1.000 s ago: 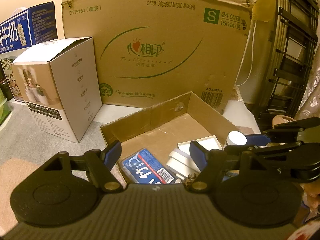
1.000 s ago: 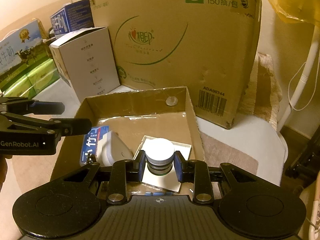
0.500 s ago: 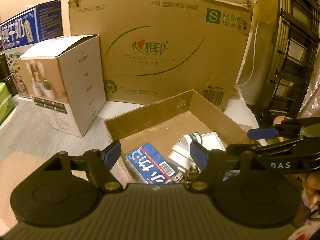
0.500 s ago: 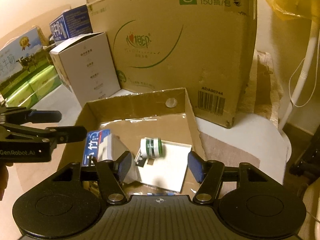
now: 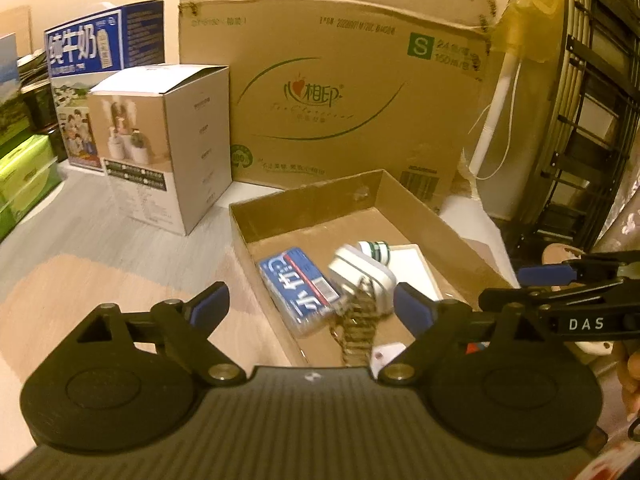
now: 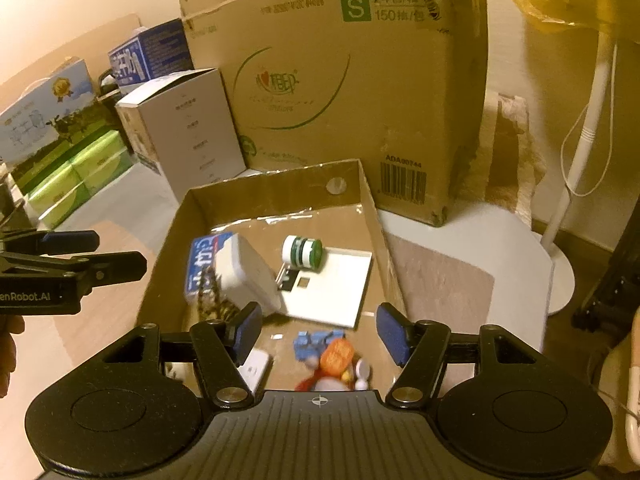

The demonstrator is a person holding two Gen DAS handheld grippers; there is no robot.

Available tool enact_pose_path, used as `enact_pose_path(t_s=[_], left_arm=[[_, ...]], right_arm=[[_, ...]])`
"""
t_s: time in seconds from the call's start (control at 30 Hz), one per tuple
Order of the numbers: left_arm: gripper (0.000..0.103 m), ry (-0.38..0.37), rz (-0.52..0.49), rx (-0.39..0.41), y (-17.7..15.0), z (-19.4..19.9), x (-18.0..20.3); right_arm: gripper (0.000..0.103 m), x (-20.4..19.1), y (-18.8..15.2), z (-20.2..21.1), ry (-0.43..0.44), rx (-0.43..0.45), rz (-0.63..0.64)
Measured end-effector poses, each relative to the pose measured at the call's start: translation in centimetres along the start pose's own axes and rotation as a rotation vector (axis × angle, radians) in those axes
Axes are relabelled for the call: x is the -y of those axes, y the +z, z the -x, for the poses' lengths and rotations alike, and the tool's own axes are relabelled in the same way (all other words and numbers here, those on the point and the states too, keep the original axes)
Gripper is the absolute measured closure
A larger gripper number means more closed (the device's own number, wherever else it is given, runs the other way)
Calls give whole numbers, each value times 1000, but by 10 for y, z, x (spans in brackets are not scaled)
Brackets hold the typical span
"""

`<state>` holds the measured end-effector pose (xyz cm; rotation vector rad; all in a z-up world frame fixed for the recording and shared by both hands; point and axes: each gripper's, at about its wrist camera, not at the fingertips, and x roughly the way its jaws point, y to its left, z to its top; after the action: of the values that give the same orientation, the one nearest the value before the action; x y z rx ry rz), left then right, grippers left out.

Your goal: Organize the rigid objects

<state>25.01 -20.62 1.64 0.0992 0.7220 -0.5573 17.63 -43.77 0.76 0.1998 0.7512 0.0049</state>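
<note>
A shallow cardboard box (image 6: 276, 184) holds a small jar (image 6: 302, 253) with a white lid and green band. The jar lies on its side on a flat white card (image 6: 336, 288). Beside it are a white adapter (image 6: 248, 276) with a braided cable (image 5: 358, 328) and a blue pack (image 5: 296, 288). My right gripper (image 6: 320, 330) hovers over the box's near end, jaws opening, nothing between them. My left gripper (image 5: 310, 306) hangs over the box's near left corner, jaws opening wide and empty. The fingertips do not touch any item.
A big brown carton (image 5: 340, 92) stands right behind the box, a white product box (image 5: 168, 152) and a blue milk carton (image 5: 100, 40) to its left. Small blue and orange toys (image 6: 328, 356) lie at the box's near end. A white fan pole (image 6: 580, 152) stands at right.
The right gripper let go of the jar, which now lies on its side in the box. Both grippers drew back from the box, and the left jaws spread wider.
</note>
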Motion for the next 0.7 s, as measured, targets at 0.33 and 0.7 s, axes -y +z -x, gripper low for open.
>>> enact_pose_path(t_s=[0.33,0.7], left_arm=[[4,26,24,8,-35,55,34],[1,65,131,-12,-81,96,44]], right_arm=[[26,-13,-31,51,20,-3,15],[14,-23,-69,85,13,-20,8]])
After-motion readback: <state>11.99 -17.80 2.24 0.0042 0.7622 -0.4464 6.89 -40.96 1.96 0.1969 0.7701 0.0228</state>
